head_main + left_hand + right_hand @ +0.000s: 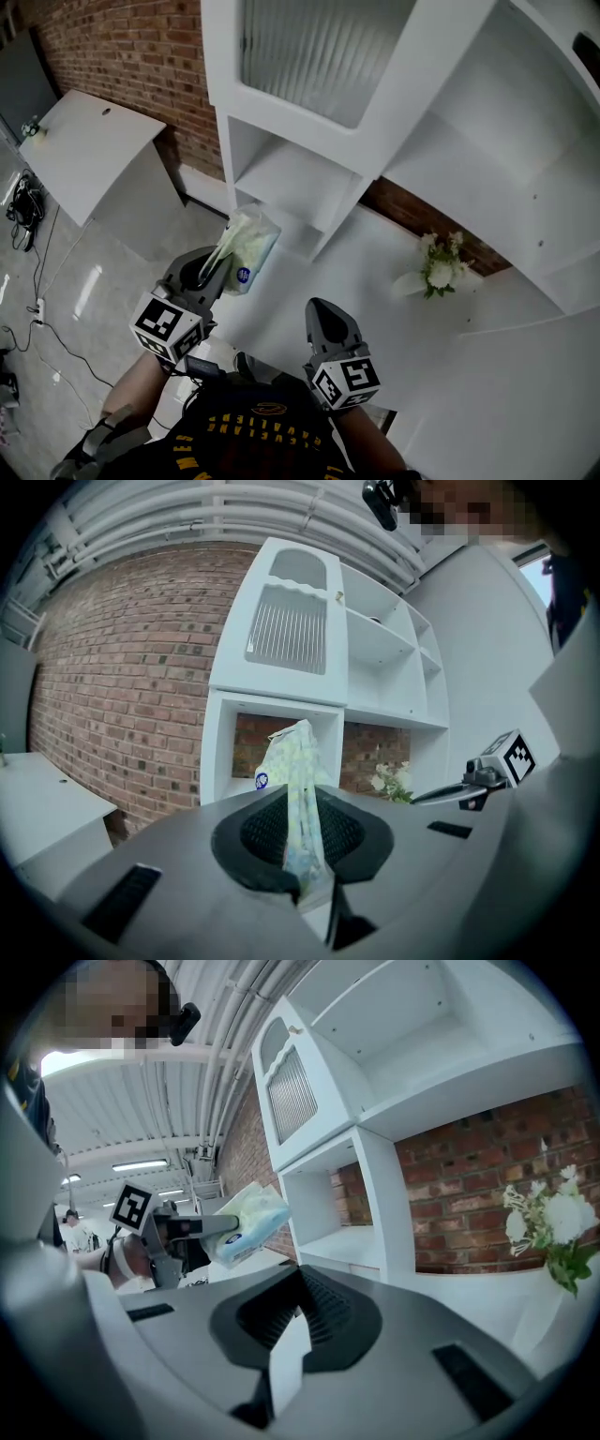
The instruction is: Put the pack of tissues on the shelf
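The pack of tissues (251,246), pale green with a blue round label, hangs in the air in front of the white shelf unit (281,173). My left gripper (220,258) is shut on a thin flap at the pack's end. In the left gripper view the pack (291,757) stands up between the jaws, before the low open cubby (246,752). My right gripper (323,307) is lower and to the right, over the white counter. Its jaws stand a narrow gap apart with nothing between them (295,1321). The right gripper view shows the pack (246,1222) to the left.
A bunch of white flowers (438,267) stands on the white counter (366,262) to the right of the cubby. A brick wall (122,56) runs behind. A slanted white board (89,150) and floor cables (28,281) are at the left.
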Demonstrator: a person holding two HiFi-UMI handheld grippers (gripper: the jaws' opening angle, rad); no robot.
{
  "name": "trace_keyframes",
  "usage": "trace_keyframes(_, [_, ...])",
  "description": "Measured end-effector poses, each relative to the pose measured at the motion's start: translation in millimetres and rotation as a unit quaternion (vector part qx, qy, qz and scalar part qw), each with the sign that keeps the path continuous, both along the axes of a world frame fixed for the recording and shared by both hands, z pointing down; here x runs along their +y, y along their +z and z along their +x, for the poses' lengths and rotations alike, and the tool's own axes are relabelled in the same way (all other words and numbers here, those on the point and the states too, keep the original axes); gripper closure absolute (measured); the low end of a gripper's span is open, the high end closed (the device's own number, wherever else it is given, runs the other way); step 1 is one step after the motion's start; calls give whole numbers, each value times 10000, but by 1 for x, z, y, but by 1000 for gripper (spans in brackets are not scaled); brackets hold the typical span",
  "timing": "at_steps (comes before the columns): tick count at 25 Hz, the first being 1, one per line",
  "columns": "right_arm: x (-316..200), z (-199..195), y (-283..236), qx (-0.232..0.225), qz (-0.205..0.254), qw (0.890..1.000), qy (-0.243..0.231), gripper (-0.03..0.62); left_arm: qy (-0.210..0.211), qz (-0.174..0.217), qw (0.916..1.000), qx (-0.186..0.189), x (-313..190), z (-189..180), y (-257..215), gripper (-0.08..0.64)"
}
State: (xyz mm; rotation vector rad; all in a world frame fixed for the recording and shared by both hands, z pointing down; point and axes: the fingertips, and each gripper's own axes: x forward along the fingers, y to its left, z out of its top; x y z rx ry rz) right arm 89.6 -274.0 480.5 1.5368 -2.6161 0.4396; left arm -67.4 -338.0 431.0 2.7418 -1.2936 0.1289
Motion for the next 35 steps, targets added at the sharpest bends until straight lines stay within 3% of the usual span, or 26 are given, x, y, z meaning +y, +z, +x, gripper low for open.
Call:
trace_keyframes(12, [-77, 7, -38, 62, 471, 9982, -365, 586, -117, 28, 9994, -339, -73, 37, -6, 520])
trace_keyframes(19, [-111, 1, -53, -76, 443, 9981, -418, 586, -52, -232, 9984, -507, -124, 50, 5, 520])
trace_keyframes(28, [-120, -13, -59, -40, 451, 9976, -522, 586, -110, -456, 9943, -961, -181, 61, 31, 520])
trace_keyframes(35, [-116, -11, -53, -36, 394, 9982, -445, 586, 79, -537, 9916, -1172, -200, 83, 41, 520])
